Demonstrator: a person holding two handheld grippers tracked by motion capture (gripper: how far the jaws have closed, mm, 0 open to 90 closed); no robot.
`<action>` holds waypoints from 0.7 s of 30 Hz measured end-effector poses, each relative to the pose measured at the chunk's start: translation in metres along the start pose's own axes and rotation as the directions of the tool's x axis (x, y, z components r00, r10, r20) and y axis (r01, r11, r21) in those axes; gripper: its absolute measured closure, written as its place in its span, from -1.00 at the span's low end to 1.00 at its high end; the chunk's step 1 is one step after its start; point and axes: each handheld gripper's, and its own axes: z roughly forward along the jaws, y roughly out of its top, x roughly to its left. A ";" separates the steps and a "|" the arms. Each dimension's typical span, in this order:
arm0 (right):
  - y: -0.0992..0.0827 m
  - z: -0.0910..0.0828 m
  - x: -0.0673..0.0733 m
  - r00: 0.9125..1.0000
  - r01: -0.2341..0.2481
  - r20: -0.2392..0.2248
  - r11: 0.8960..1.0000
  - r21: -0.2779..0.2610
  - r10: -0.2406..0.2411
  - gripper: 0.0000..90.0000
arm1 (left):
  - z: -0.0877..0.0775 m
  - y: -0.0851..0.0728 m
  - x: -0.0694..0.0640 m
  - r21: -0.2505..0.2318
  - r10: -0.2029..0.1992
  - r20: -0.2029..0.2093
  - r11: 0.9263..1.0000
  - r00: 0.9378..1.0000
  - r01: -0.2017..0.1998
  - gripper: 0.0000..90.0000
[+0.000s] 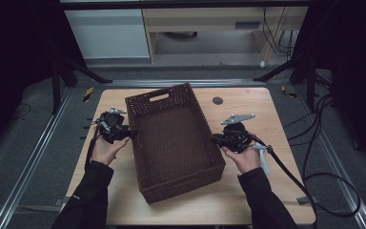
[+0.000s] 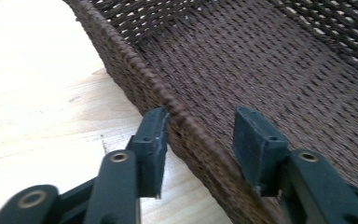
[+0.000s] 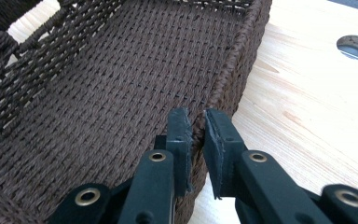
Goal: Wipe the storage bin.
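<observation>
Lab (recording rig): black curtains [image 1: 9, 57], floor rails [image 1: 33, 152], trailing cables [image 1: 324, 143].

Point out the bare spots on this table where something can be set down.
Free: the strip between the wicker basket and the near table edge, and the far right corner around the cable hole. Crowded: both basket sides, taken by the left gripper and right gripper.

Dark brown woven basket [image 1: 174, 138]; pale wood-grain table [image 1: 248, 109]; blk jaws.
</observation>
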 end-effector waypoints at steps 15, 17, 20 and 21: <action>0.005 -0.001 0.001 1.000 -0.026 -0.004 0.999 -0.020 0.025 0.55 | 0.017 0.004 0.002 -0.027 -0.003 -0.008 1.000 1.000 0.002 0.44; 0.007 0.004 0.004 1.000 -0.016 0.015 1.000 -0.027 0.016 0.57 | 0.020 0.005 0.001 -0.026 0.011 -0.012 1.000 1.000 -0.011 0.42; 0.006 0.010 0.007 0.999 -0.012 0.030 1.000 -0.023 0.013 0.66 | 0.018 0.004 0.002 -0.021 0.021 -0.005 1.000 1.000 -0.021 0.31; 0.006 0.011 0.008 1.000 -0.018 0.025 1.000 -0.022 0.019 0.74 | 0.017 0.003 0.002 -0.019 0.018 0.000 1.000 1.000 -0.018 0.30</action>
